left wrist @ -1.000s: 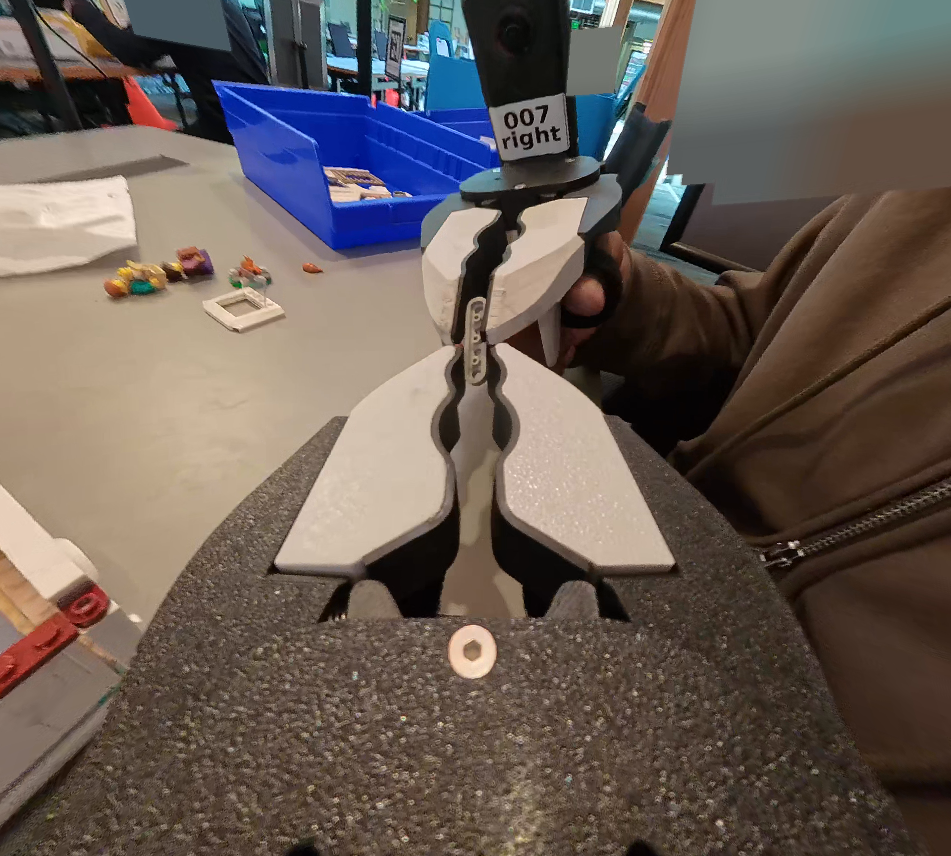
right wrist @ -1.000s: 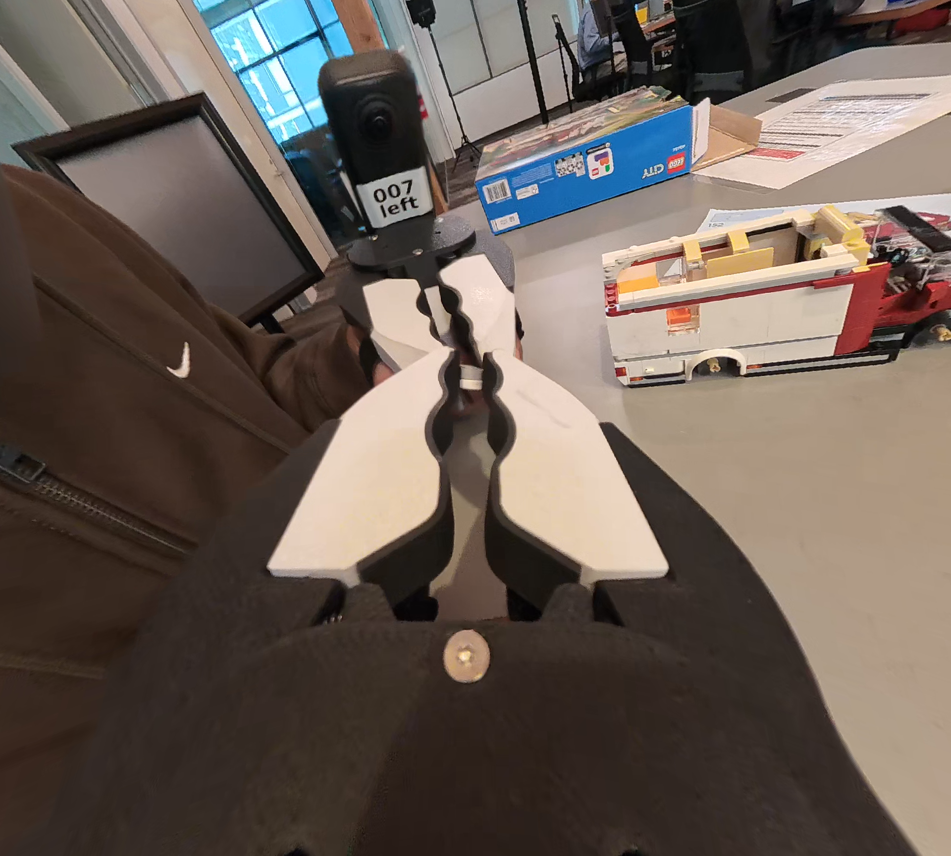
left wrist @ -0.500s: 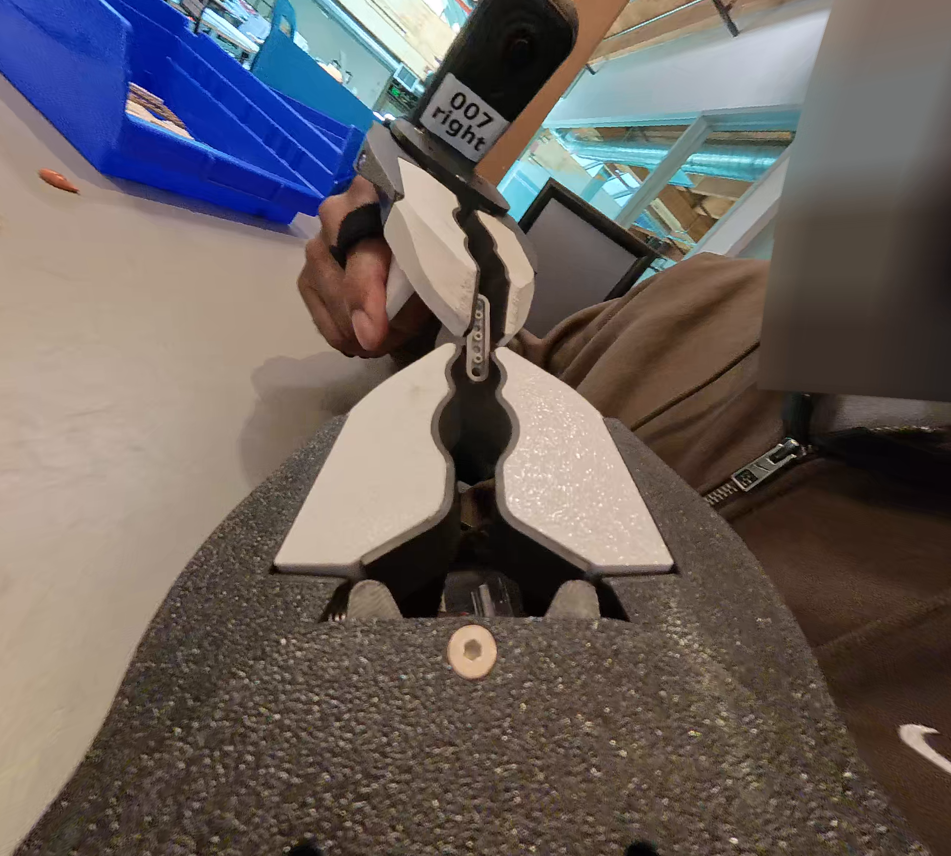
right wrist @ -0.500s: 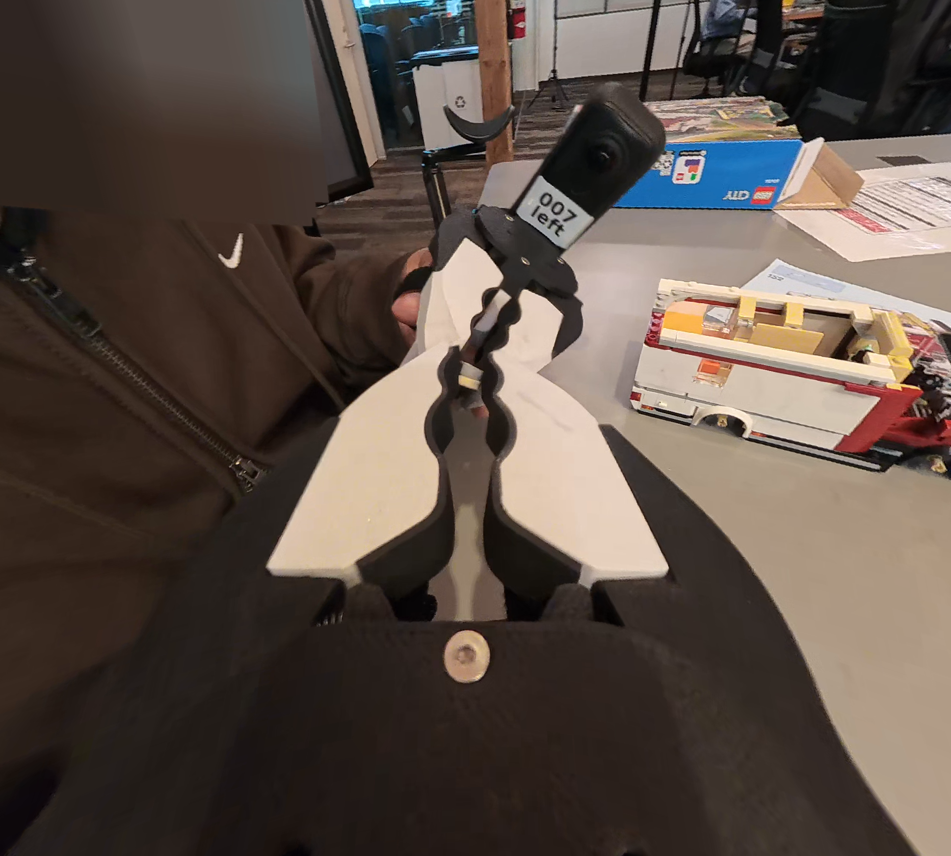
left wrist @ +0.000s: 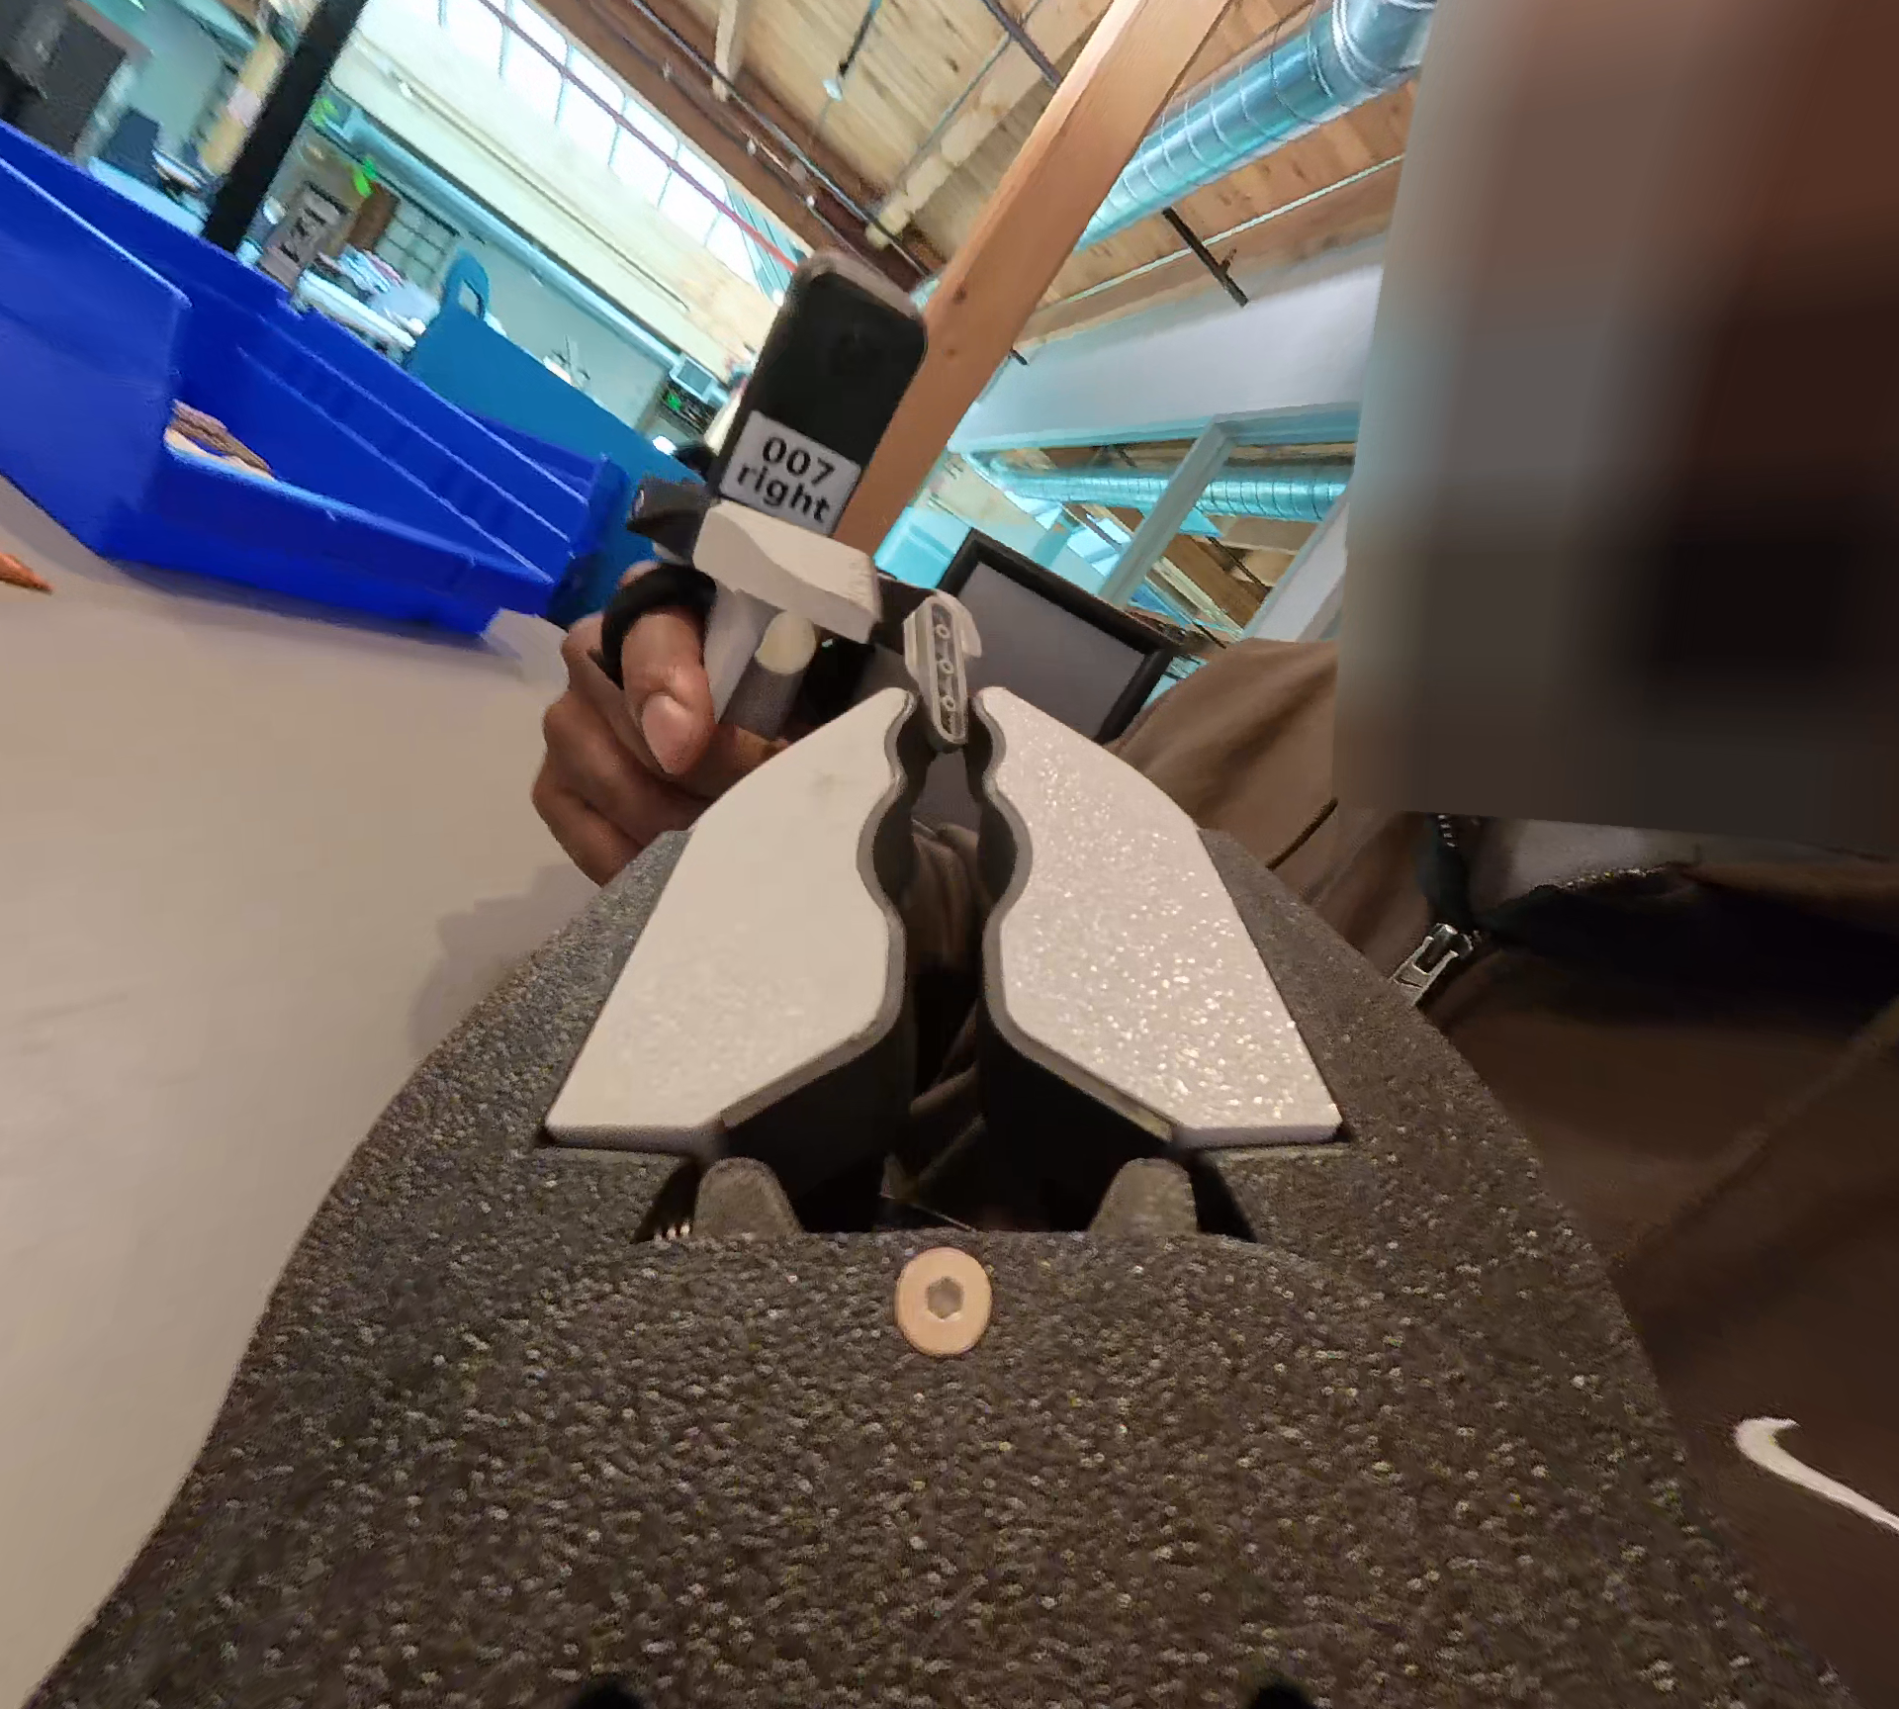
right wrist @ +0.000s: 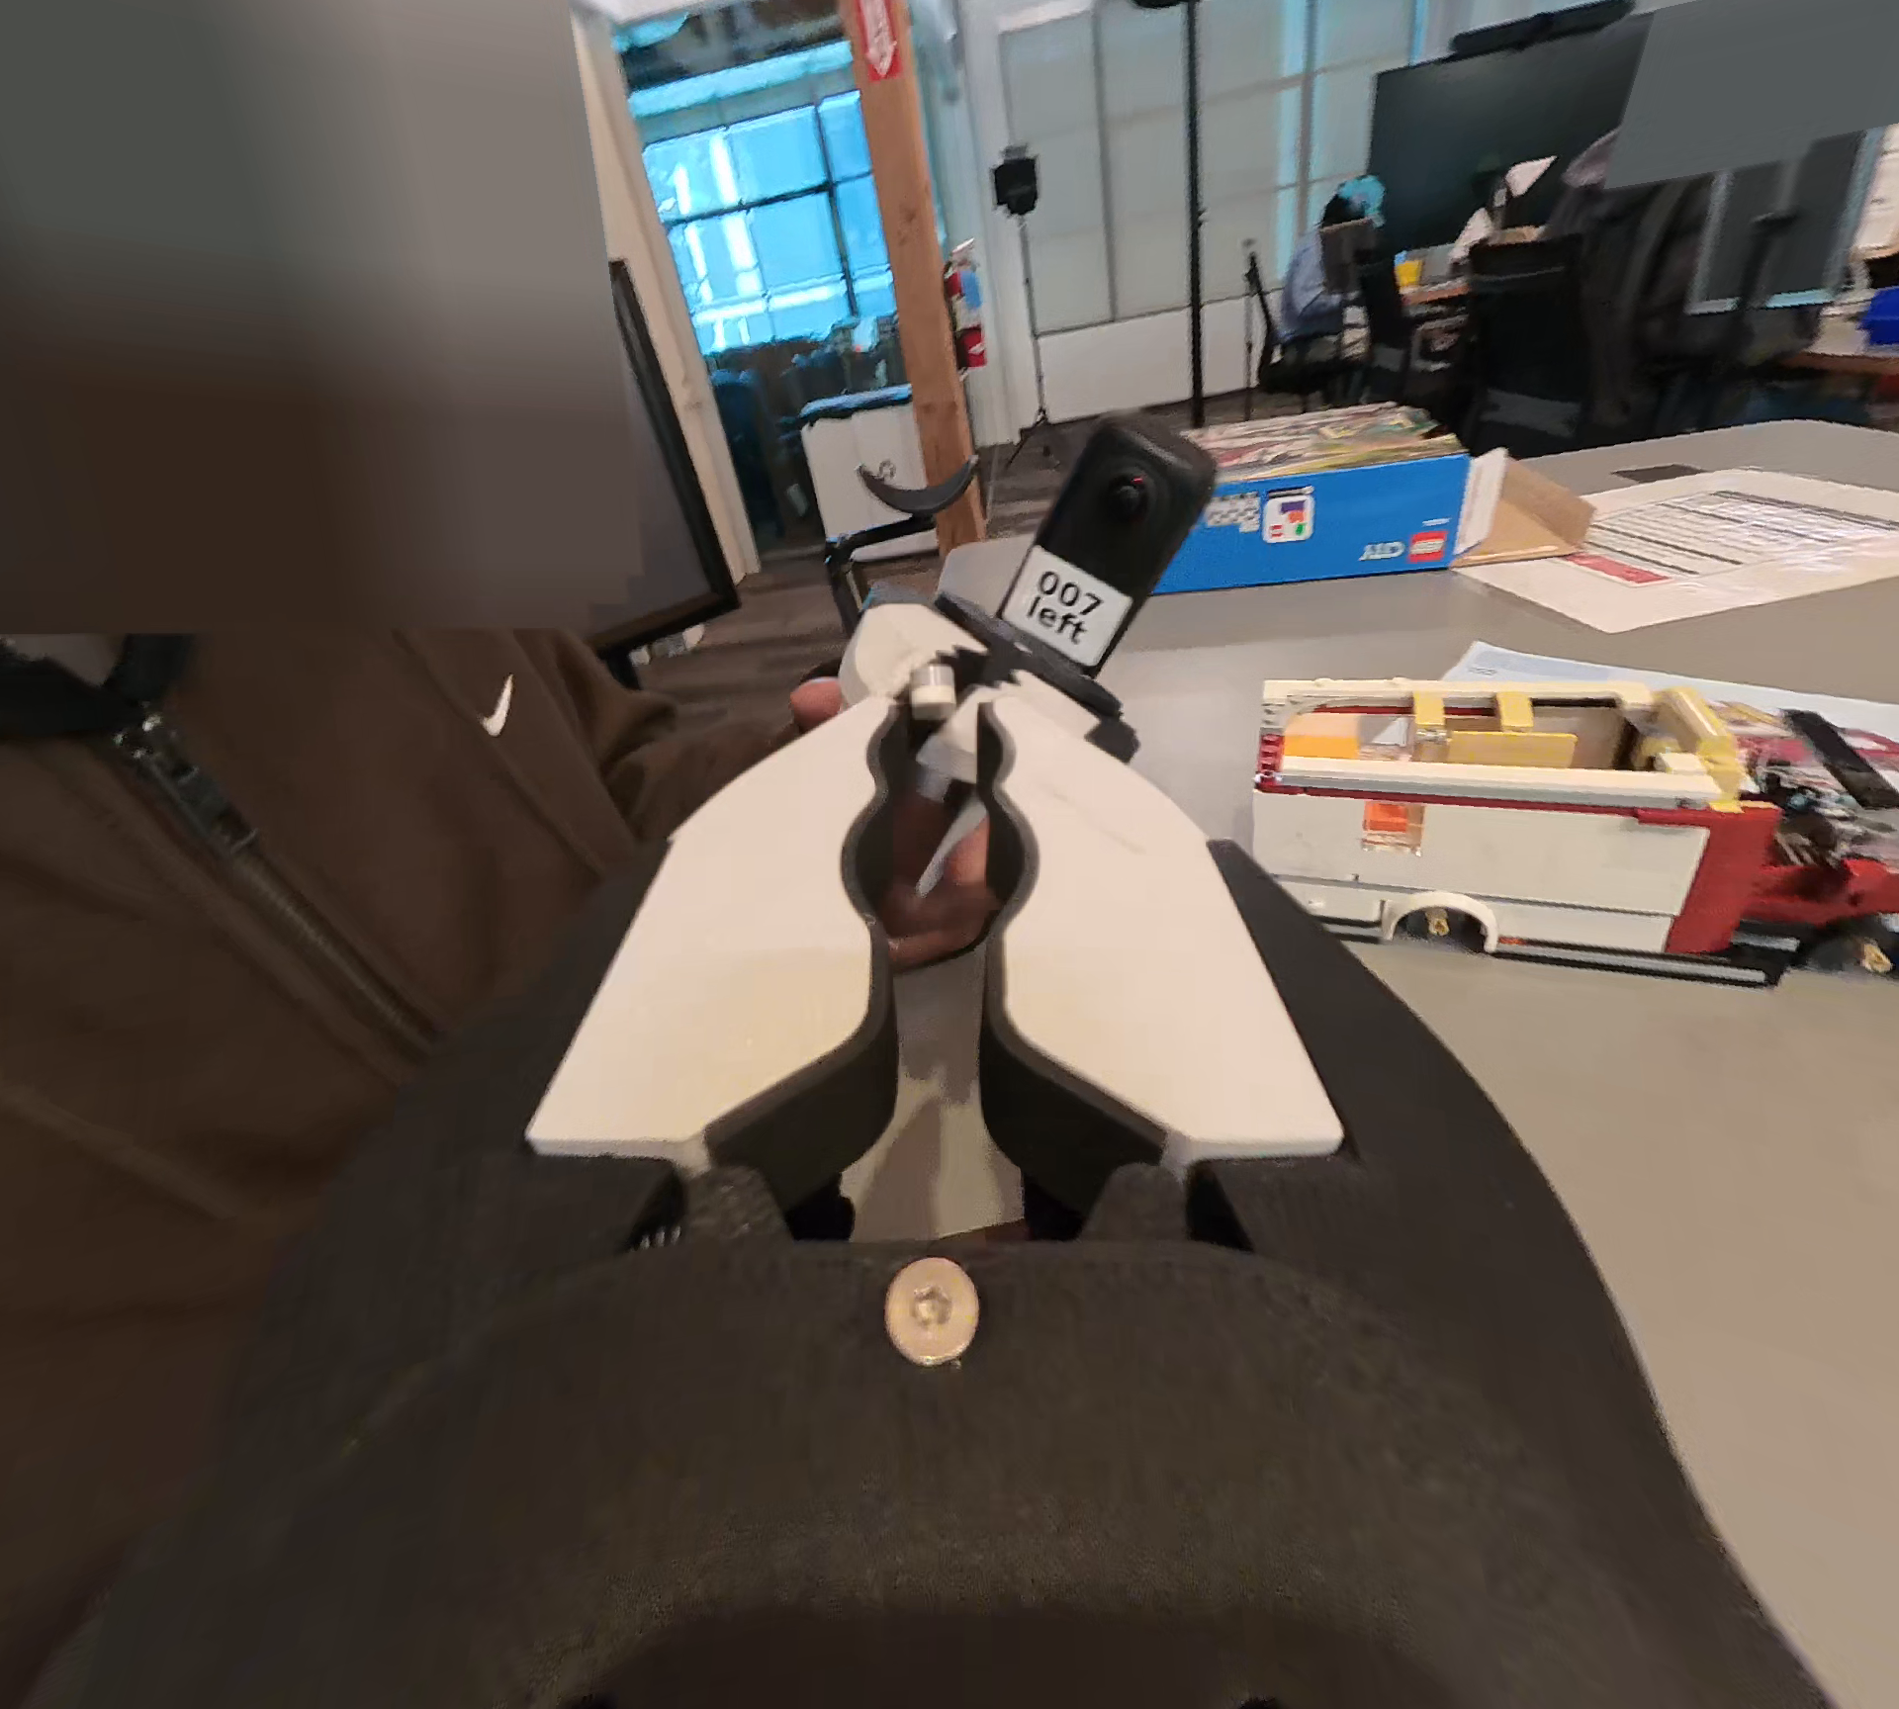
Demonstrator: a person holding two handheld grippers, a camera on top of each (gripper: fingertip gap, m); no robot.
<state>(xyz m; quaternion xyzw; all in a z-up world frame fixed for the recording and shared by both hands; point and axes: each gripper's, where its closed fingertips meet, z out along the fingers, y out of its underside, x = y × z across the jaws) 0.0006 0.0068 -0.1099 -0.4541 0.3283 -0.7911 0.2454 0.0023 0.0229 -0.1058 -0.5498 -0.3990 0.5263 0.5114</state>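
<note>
In the left wrist view my left gripper point(left wrist: 945, 714) is shut on a small flat grey piece with a row of holes point(left wrist: 943, 663). The piece stands up out of the fingertips. My right gripper point(left wrist: 791, 601) is up and to the left of the piece, side-on and apart from it, with a hand point(left wrist: 637, 735) on its handle. In the right wrist view my right gripper point(right wrist: 940, 719) is open, with a gap between its tips. The end of the grey piece point(right wrist: 932, 692) shows just beyond them, in the left gripper's tips.
Blue bins point(left wrist: 257, 468) stand at the back of the grey table point(left wrist: 206, 889). A brick-built white and red fire truck point(right wrist: 1541, 838), a blue box point(right wrist: 1336, 519) and paper sheets point(right wrist: 1726, 529) lie to the right. A person's brown jacket point(right wrist: 257, 889) is close behind. Left and right tips are no more than a few centimetres apart.
Both grippers held the grey piece tip to tip. The right gripper's jaws have opened and drawn off it; the left keeps it. Both views have tilted upward.
</note>
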